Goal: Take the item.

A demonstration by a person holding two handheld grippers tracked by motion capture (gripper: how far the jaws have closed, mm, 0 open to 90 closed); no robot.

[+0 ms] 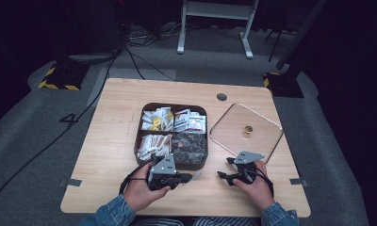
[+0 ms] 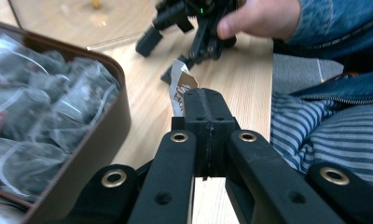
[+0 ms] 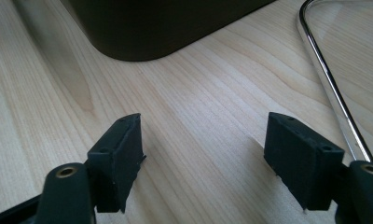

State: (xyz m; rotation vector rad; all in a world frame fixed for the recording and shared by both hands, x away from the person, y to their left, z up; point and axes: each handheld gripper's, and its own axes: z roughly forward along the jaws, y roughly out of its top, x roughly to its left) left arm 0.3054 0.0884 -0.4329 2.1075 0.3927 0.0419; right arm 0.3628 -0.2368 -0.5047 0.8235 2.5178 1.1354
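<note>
My left gripper (image 1: 189,178) (image 2: 205,109) hovers just in front of the brown divided box (image 1: 173,106), its jaws shut on a small white-and-brown sachet (image 2: 180,88) that sticks out past the tips. The box holds white packets, paper sticks and dark tea bags (image 2: 44,116) in separate compartments. To the right, my right gripper (image 1: 225,168) (image 3: 203,154) rests low over bare wood, jaws open with nothing between them. In the left gripper view the right gripper (image 2: 157,60) sits beyond the sachet, a hand around it.
A clear square lid (image 1: 245,129) with a gold knob (image 1: 248,128) lies flat on the table right of the box; its metal rim (image 3: 329,79) runs close by my right jaw. The box corner (image 3: 156,28) is ahead of the right gripper.
</note>
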